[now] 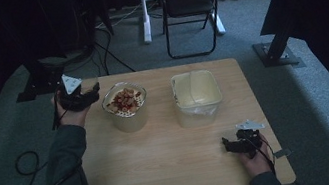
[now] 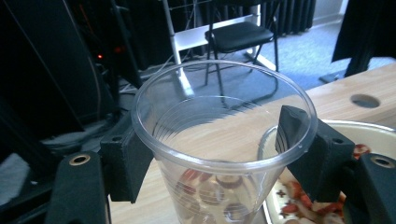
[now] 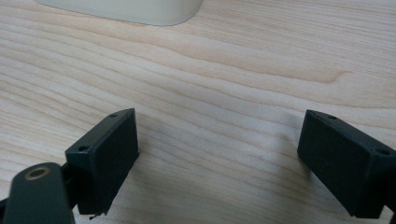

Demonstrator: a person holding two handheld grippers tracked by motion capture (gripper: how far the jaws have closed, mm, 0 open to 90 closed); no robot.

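A person sits at a light wooden counter (image 1: pixel 162 153) in a dim room, with a handheld gripper in each hand.

The left gripper (image 1: pixel 83 97) is at the far left edge of the counter, just left of a round container (image 1: pixel 126 106). In the left gripper view, its two black jaws are closed on a clear plastic cup (image 2: pixel 219 140), one jaw on each side just under the rim. The cup stands upright with its open mouth facing up. Through its clear wall, red and pale pieces show low down; whether they lie inside the cup or behind it cannot be told. At the right edge of that view is the rim of the round container (image 2: pixel 327 205), holding red and pale food pieces.

In the high view, the round container sits on the far left part of the counter, heaped with reddish and pale pieces. To its right, apart from it, stands a squarish cream tub (image 1: pixel 196 96) with a pale lid on top.

The right gripper (image 1: pixel 232 145) rests low over the near right part of the counter, well apart from both containers. In the right gripper view, its jaws stand wide apart with only bare wood between them, holding nothing. The bottom edge of the cream tub (image 3: pixel 126 10) shows at the far edge of that view.

Beyond the counter, a black folding chair (image 1: pixel 190 2) stands on grey carpet.
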